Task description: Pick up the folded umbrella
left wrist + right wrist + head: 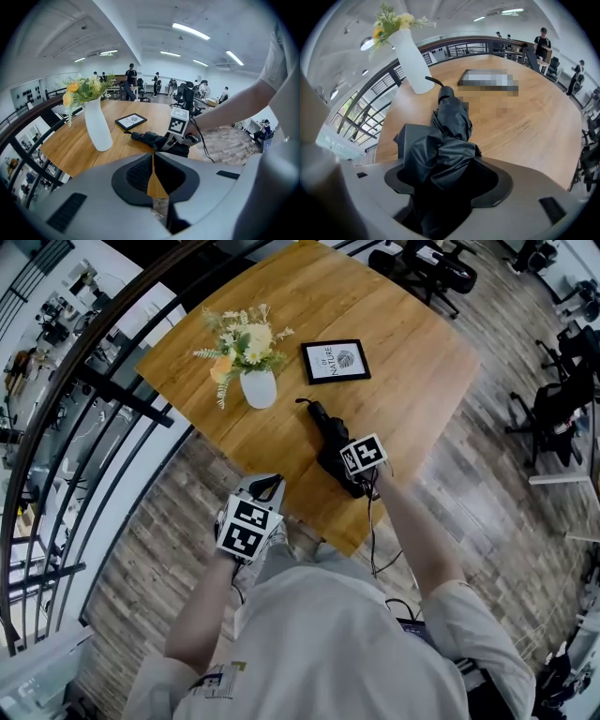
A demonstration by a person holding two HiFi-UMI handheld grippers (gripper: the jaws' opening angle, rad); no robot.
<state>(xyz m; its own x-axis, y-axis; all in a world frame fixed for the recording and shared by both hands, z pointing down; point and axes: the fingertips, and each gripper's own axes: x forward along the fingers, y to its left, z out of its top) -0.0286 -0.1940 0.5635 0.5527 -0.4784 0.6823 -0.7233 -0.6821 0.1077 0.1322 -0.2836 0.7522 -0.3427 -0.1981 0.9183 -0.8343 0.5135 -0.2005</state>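
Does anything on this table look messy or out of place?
Only the folded umbrella: its black fabric bunches loosely at the end near the table edge, where the right gripper straddles it with jaws wide. Nothing is spilled or broken.

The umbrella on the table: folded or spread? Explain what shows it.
Folded: the umbrella lies as a compact dark bundle on the table, fabric gathered, no canopy spread.

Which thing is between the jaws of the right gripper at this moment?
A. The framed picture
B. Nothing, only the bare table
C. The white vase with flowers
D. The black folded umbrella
D: in the right gripper view the black folded umbrella lies between the wide-apart jaws of the right gripper, while the white vase stands farther back on the table.
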